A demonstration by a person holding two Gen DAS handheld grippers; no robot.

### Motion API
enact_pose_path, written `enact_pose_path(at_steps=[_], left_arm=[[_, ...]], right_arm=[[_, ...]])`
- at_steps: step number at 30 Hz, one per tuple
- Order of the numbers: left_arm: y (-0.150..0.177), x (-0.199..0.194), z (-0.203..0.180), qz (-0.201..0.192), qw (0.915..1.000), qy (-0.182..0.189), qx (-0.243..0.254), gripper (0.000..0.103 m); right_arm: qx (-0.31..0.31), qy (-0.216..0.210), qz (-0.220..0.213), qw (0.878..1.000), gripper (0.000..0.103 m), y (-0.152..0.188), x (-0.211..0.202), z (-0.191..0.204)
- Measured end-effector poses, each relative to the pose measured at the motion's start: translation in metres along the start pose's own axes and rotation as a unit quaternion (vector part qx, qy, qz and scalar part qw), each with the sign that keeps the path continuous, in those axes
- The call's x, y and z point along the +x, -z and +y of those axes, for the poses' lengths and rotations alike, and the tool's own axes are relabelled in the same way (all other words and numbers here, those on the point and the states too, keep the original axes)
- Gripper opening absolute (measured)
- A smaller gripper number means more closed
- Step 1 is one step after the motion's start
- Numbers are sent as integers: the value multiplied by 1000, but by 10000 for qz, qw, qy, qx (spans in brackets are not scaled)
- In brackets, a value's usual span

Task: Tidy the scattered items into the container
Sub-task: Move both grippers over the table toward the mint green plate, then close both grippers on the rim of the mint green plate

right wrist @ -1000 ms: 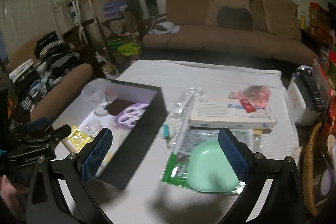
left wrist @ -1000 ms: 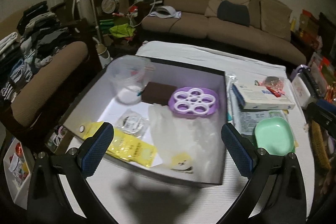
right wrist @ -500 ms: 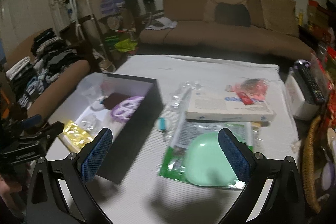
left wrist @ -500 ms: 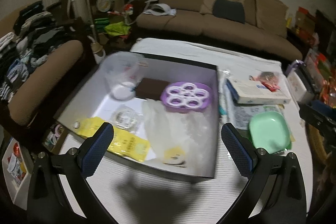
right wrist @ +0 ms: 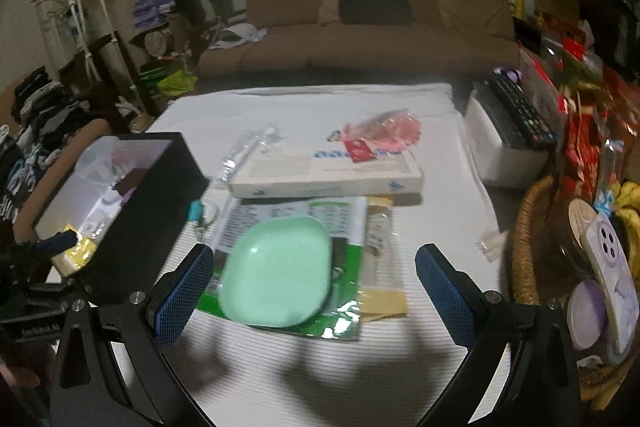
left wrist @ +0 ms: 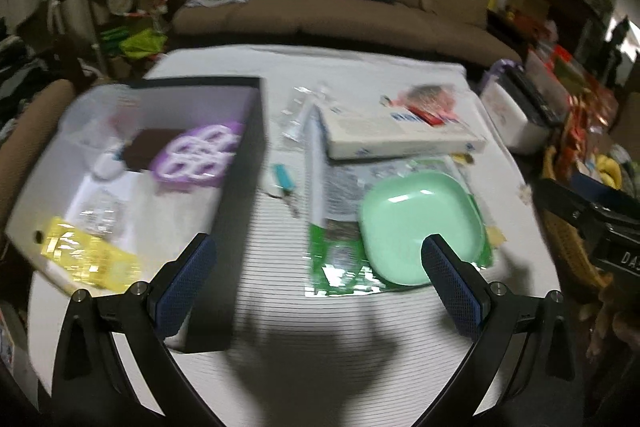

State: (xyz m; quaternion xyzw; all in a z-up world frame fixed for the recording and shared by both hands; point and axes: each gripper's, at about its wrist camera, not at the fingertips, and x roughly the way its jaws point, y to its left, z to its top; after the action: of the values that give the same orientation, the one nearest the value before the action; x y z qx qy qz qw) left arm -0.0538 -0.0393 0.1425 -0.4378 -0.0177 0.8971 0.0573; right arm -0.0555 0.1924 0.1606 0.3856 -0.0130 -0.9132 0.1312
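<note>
Both tongs hang above the near edge of the white ribbed tabletop (right wrist: 312,367), each with its blue-padded fingers spread wide and nothing between them. The left tongs (left wrist: 320,283) sit over a bare strip of cloth between the black-walled container (left wrist: 244,187) and the green plate (left wrist: 420,227); their right pad overlaps the plate's near corner in the view, though contact cannot be judged. The right tongs (right wrist: 312,287) frame the same plate (right wrist: 276,271) between their pads.

The container stands at the tabletop's left edge, its tall right wall just beside a small teal item (left wrist: 283,178). Inside lie a purple ringed tray (left wrist: 196,157), a brown block (left wrist: 146,147) and a yellow packet (left wrist: 86,255), the last reaching the near rim. The plate rests on a green foil packet (left wrist: 340,267), with a long white box (right wrist: 326,175) behind it and a pink wrapped bundle (right wrist: 380,131) on the far end of that box. Clear wrappers (right wrist: 250,147) lie between the box and the container.

Open cloth runs along the front and the far side. To the right, a white box carrying a remote (right wrist: 516,111) and a wicker basket (right wrist: 524,247) crowd the edge. A brown sofa (right wrist: 360,39) stands behind.
</note>
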Motion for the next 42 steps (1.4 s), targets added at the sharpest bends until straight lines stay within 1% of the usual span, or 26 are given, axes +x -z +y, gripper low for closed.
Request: enact_pose_path(at_steps=[4, 7, 11, 12, 13, 15, 17, 18, 19, 21, 22, 23, 25, 27, 28, 30, 35, 39, 42], left_arm=[[2, 25, -17, 132, 9999, 26, 87, 103], [4, 44, -23, 261, 9996, 108, 72, 101], [8, 68, -29, 375, 9991, 84, 180, 99], [9, 73, -30, 408, 9990, 92, 187, 99], [9, 77, -30, 438, 9988, 104, 182, 98], [10, 86, -30, 486, 9986, 103, 174, 94], [11, 94, -29, 548, 9983, 104, 167, 91], [11, 98, -29, 585, 9981, 118, 163, 87], [11, 102, -28, 632, 9978, 132, 161, 80], [13, 111, -27, 733, 9971, 153, 150, 72], [14, 114, -27, 774, 9968, 166, 145, 68], [15, 117, -26, 810, 9964, 181, 141, 66], [17, 123, -26, 886, 9958, 209, 129, 53], [20, 129, -26, 984, 9948, 234, 98, 47], [21, 132, -26, 1025, 9944, 235, 71, 47], [21, 135, -24, 1053, 9941, 254, -2, 46], [21, 136, -24, 1053, 9939, 331, -55, 46], [19, 135, -27, 1027, 9923, 683, -132, 46], [18, 137, -33, 1047, 9922, 672, -74, 45]], right_arm=[[89, -13, 110, 9999, 103, 5, 15, -13], [81, -26, 197, 9998, 102, 10, 27, -19], [13, -73, 262, 9996, 102, 14, 45, -21], [-12, -111, 267, 9996, 99, 15, 49, -20], [-54, -155, 295, 9994, 96, 15, 54, -19], [-94, -190, 365, 9991, 80, 16, 63, -17], [-69, -227, 440, 9987, 73, 17, 73, -17], [-49, -247, 470, 9986, 70, 18, 77, -17], [-38, -253, 493, 9985, 67, 18, 80, -18], [-49, -305, 534, 9981, 53, 20, 87, -17], [-65, -321, 554, 9979, 50, 21, 89, -17], [-91, -322, 579, 9978, 46, 22, 92, -16], [-129, -304, 637, 9974, 43, 24, 97, -15], [-120, -299, 687, 9971, 39, 26, 101, -16], [-115, -308, 716, 9969, 36, 28, 103, -16], [-130, -339, 768, 9964, 19, 31, 106, -16], [-171, -395, 834, 9956, 17, 34, 109, -13], [-159, -454, 923, 9946, 17, 35, 111, -11], [-108, -561, 985, 9935, 17, 34, 113, -9]])
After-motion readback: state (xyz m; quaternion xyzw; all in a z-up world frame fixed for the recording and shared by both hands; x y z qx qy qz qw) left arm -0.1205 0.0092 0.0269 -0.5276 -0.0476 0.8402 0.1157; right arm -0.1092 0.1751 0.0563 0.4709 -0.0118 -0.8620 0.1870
